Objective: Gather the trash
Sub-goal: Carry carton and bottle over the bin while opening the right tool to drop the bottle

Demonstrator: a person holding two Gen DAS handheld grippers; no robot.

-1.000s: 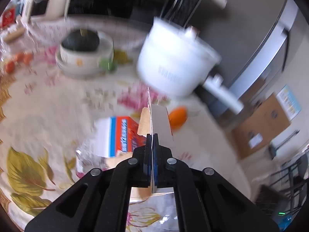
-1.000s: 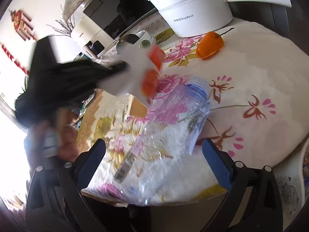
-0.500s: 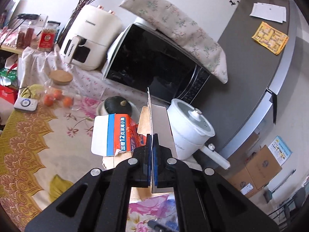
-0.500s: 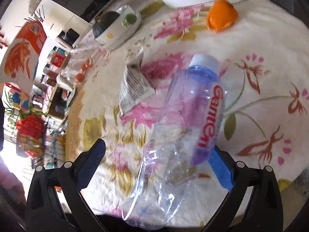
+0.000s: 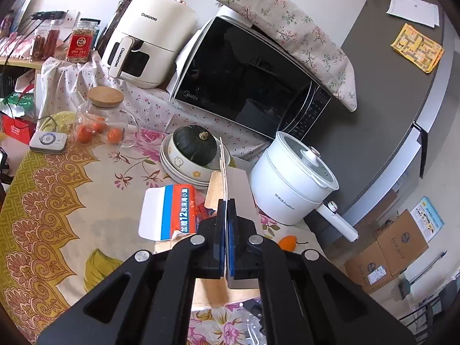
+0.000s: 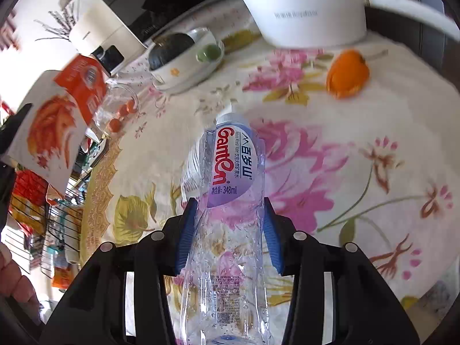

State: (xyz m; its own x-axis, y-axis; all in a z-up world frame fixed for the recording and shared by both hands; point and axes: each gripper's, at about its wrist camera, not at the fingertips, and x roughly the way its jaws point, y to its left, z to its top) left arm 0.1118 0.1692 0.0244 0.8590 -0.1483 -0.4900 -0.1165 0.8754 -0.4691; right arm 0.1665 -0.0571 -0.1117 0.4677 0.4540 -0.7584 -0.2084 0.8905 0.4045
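Observation:
My left gripper [image 5: 226, 210] is shut on a flattened cardboard carton [image 5: 178, 212], orange, blue and white, and holds it up above the flowered tablecloth [image 5: 86, 201]. The right wrist view shows that same carton [image 6: 54, 120] raised at the far left. A clear crushed plastic bottle [image 6: 233, 158] with a purple label and a white cap lies on the cloth, its cap pointing away from me. My right gripper [image 6: 229, 215] straddles the bottle's lower body. Its jaws are closing, and both blue pads [image 6: 187, 230] touch the bottle's sides.
A white electric pot [image 5: 293, 184] with a long handle stands at the back right. An orange pepper [image 6: 348, 72] lies in front of it. A bowl holding a dark squash [image 5: 195, 149], a glass jar [image 5: 100, 120], a microwave [image 5: 247, 80] and an air fryer [image 5: 149, 34] line the back. A hand [image 6: 14, 281] shows at lower left.
The left gripper lifted the carton off the table and tilted upward. The right gripper's jaws moved in from wide open to the bottle's sides, with the bottle now lined up between them.

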